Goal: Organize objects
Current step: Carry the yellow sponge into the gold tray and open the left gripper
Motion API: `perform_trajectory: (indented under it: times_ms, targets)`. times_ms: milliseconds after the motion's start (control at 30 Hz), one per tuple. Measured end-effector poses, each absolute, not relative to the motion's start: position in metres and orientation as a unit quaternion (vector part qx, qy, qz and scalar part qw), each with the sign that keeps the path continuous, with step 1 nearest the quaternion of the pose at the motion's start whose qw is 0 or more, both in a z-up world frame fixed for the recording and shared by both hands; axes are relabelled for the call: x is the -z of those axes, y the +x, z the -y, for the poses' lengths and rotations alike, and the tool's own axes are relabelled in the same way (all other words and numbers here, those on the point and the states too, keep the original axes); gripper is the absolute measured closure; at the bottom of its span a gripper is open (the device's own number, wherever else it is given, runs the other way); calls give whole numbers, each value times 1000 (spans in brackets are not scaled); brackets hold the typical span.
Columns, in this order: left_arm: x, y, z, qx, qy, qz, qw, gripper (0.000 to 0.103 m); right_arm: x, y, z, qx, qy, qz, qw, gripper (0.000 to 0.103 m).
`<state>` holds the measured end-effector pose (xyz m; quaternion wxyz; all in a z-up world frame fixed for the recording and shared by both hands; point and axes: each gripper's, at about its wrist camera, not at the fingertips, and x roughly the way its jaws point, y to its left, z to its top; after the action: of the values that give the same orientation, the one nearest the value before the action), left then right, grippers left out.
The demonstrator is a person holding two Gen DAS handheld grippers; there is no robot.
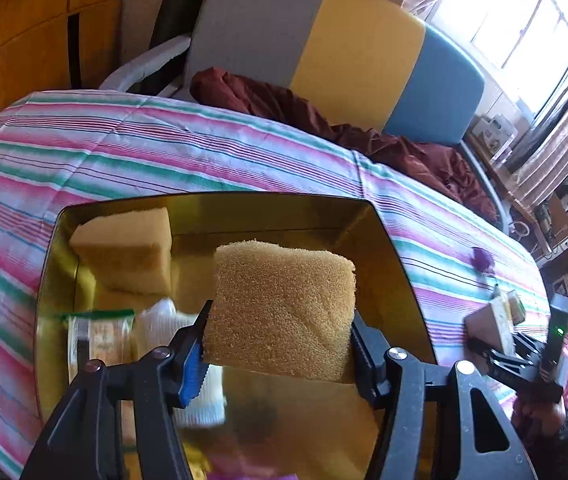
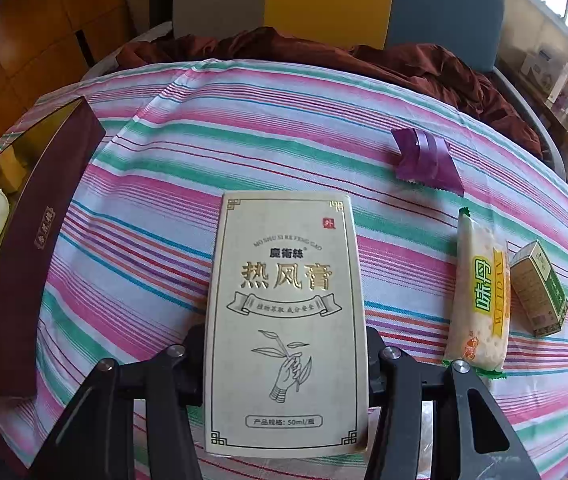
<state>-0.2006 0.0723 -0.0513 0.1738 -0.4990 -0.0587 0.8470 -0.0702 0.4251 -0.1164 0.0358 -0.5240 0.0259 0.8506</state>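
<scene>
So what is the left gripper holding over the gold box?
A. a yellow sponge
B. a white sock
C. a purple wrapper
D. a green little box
A: in the left wrist view the left gripper has its jaws pressed on both sides of a yellow sponge, held above the open gold box; another sponge already lies inside.

Sponge [image 1: 282,308], frame centre — coarse, porous foam, matt. Box [image 1: 387,240] interior — glossy, mirror-like gold. Tablecloth [image 2: 244,128]: woven striped cloth. Carton [image 2: 285,320], lower centre: matt paperboard, gold foil print.
</scene>
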Motion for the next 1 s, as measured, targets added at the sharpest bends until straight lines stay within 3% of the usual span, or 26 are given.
perform_trajectory:
  times_ms: [367,567,867,1000]
  targets:
    - [99,-266,-75,-828,-551,17,107,40,116,-70,-423,-850,-524,-22,38,50]
    - [108,-266,-71,-827,-553,3,99,30,116,-70,-423,-851,-524,-23,39,50]
    - [80,-241,-71,-847,-518,-14,119,30,116,-72,-422,-851,-523,-25,39,49]
    - [57,-214,-76,-867,-481,-42,127,30,116,-72,-423,-851,-522,-25,43,44]
